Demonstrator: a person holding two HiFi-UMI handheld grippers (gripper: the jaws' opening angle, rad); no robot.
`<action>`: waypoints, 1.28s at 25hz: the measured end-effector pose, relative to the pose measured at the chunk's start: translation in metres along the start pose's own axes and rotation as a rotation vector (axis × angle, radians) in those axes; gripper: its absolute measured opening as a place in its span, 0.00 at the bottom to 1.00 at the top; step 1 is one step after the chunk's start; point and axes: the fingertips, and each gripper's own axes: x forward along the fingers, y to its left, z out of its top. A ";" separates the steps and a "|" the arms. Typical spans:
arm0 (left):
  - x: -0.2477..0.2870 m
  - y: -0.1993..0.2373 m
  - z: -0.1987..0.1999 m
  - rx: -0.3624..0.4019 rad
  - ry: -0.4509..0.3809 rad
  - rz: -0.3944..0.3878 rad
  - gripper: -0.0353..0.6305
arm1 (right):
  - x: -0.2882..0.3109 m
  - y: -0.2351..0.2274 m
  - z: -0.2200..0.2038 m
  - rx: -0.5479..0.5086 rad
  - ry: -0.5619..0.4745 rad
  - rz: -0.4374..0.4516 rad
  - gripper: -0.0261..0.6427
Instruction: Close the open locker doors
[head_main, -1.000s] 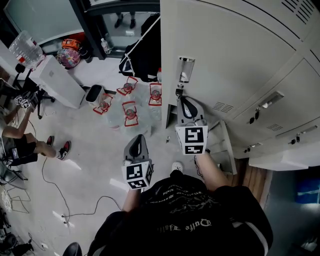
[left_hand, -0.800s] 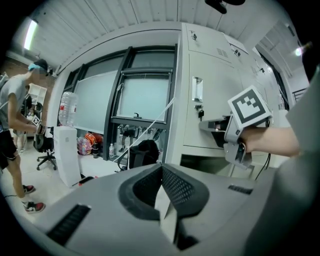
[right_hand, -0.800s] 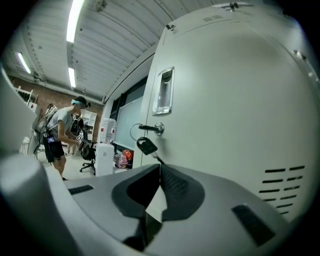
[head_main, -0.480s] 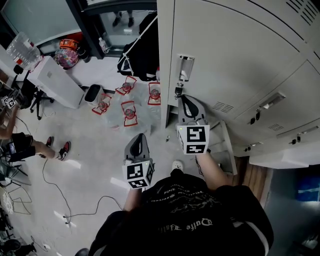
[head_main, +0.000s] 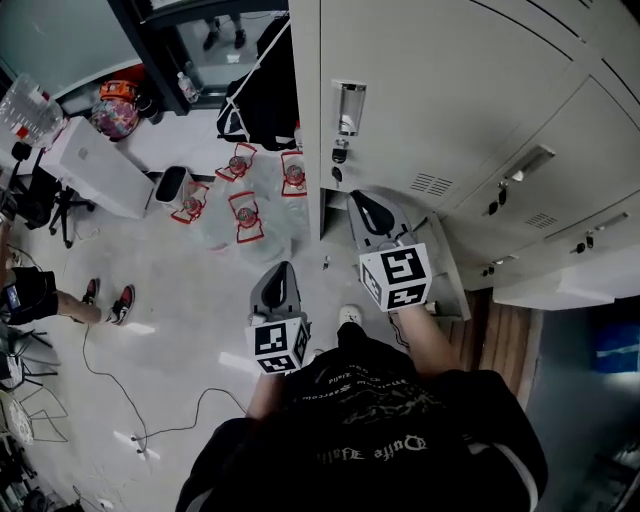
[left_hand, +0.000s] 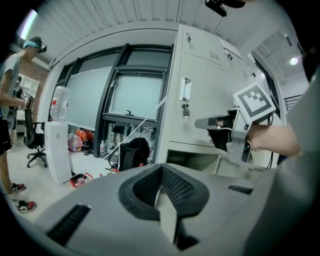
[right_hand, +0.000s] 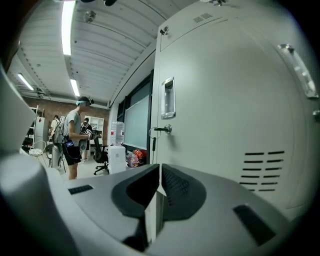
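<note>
Right gripper (head_main: 362, 203) sits close in front of the bank of pale grey metal lockers (head_main: 520, 90). Its fingers (right_hand: 137, 192) are pressed together with nothing between them. Its own view is nearly filled by the tall pale grey upper locker door (right_hand: 225, 115), with its recessed chrome handle (right_hand: 168, 97), key in the lock (right_hand: 163, 129) and louvre slots (right_hand: 257, 172). From the head view this door looks flush with the bank. I cannot tell whether it has latched.

Left gripper (head_main: 279, 273) hangs over the concrete floor, well apart from the lockers. Its fingers (left_hand: 140, 187) are also closed on nothing.

The door that needs work is the low pale grey locker door (head_main: 447, 265). It is swung out near floor level, just beyond the right gripper's marker cube. Its dark open compartment (left_hand: 192, 159) shows in the left gripper view, under the tall door.

My reading: I am between doors, upper one dealt with or nearly so, low one not yet touched.

Next move, as I judge it:
- drop the right gripper and get the closed fingers onto the outer face of the low door
- push near the free edge, sweeping it toward the frame
- no grasp needed; watch that the tips don't slide off the smooth metal.
</note>
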 end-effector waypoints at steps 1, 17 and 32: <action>-0.003 -0.003 -0.002 0.002 0.002 -0.008 0.06 | -0.008 0.000 0.000 0.006 -0.004 0.000 0.05; -0.037 -0.062 -0.029 0.061 0.043 -0.186 0.06 | -0.165 -0.029 -0.049 0.116 0.046 -0.146 0.06; -0.050 -0.127 -0.048 0.120 0.061 -0.349 0.06 | -0.307 -0.082 -0.126 0.211 0.139 -0.403 0.23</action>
